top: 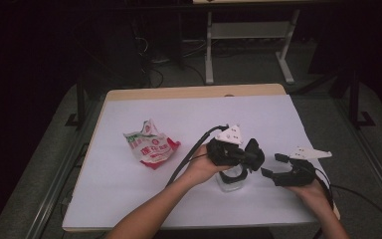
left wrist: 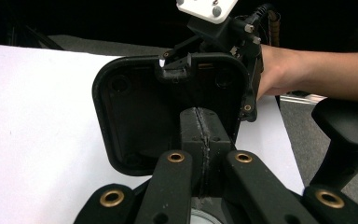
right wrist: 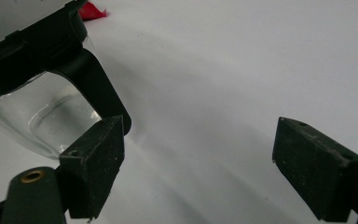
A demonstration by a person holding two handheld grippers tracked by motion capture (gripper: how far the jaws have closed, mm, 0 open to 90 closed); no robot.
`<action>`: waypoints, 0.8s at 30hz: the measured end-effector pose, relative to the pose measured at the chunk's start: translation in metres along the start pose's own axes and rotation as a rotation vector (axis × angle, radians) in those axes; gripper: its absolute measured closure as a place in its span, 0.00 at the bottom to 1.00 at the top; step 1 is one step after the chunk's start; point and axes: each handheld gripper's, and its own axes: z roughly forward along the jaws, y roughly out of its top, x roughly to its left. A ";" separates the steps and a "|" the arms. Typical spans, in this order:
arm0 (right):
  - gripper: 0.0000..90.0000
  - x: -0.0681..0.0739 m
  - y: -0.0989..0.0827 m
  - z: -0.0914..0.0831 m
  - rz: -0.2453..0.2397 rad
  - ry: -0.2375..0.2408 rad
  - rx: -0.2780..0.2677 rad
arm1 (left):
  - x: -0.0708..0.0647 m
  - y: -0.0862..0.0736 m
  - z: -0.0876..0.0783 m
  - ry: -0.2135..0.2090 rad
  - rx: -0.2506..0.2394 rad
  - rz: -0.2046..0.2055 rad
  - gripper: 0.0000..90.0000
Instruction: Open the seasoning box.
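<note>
Your left gripper (top: 252, 155), mid-frame in the high view, is pinching a black lid (left wrist: 135, 112) over the jar (top: 230, 180). Your right gripper (top: 273, 167), beside it, is spread and empty. Press the lid flat onto the jar.

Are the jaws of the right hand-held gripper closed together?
No, in the right gripper view the right hand-held gripper has its two black jaws wide apart with bare table between them.

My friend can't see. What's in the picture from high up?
Two hands hold black tools over a white table. The left tool sits shut above a clear glass jar, the right tool is open beside it, and a crumpled snack bag lies farther left.
</note>
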 end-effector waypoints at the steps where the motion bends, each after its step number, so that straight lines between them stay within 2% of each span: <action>1: 0.18 0.000 0.000 0.000 0.001 0.000 0.000 | 0.000 0.000 0.000 0.000 0.000 0.001 1.00; 8: 0.18 0.001 0.000 0.000 0.000 -0.003 0.001 | 0.002 0.001 -0.003 -0.006 0.005 -0.013 1.00; 15: 0.18 0.000 -0.001 0.000 -0.001 -0.002 -0.003 | 0.004 0.001 -0.015 -0.006 0.020 -0.034 1.00; 22: 0.18 0.001 -0.001 -0.001 -0.003 0.001 -0.004 | 0.002 -0.003 -0.030 0.010 0.053 -0.049 0.84; 24: 0.18 0.000 -0.001 0.000 -0.003 0.002 -0.004 | 0.001 -0.005 -0.035 0.012 0.045 -0.055 0.78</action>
